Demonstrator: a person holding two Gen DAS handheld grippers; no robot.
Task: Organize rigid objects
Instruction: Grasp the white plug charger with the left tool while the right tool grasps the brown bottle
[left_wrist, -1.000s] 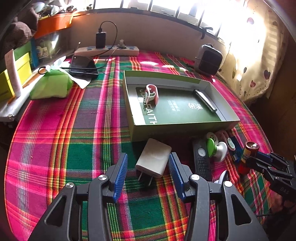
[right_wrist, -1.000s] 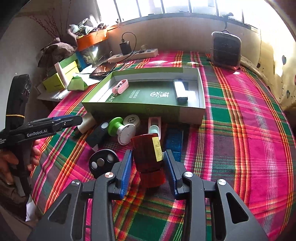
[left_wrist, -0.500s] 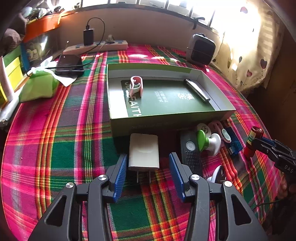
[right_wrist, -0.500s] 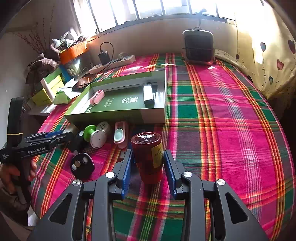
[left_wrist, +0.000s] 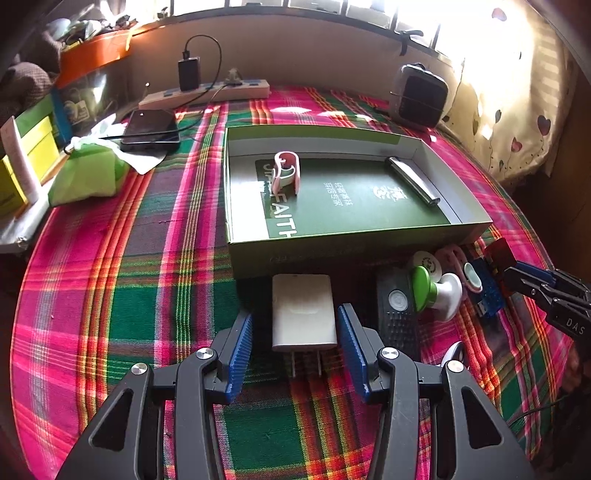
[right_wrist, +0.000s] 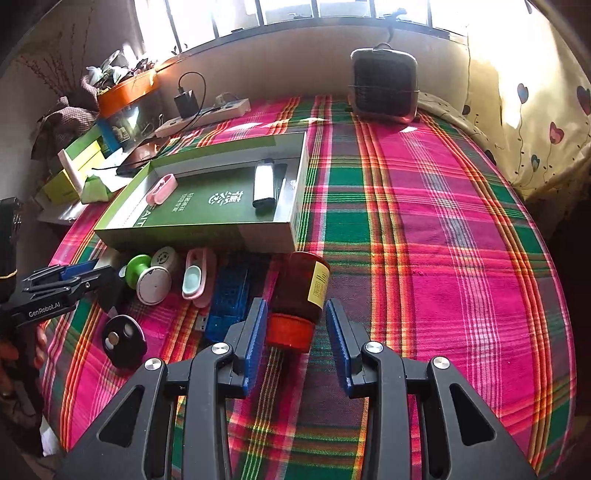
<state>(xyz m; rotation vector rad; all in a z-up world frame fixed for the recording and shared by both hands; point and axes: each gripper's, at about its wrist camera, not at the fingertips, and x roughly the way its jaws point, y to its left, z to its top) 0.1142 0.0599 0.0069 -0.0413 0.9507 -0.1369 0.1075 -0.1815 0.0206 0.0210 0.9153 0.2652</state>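
1. One left gripper (left_wrist: 295, 343), tilted downward, jaws apart, straddling one white charger (left_wrist: 303, 312) untouched on the plaid surface (left_wrist: 110, 295).
2. One right gripper (right_wrist: 297, 339), jaws clamping one amber bottle (right_wrist: 301, 291), yellow label.
3. One green box (left_wrist: 258, 258), "FAITH" legible, holding one pink clip (left_wrist: 286, 171) and one lighter (left_wrist: 412, 181).

Right of the green box (right_wrist: 207, 229), plaid cloth (right_wrist: 424, 240) seems clear.
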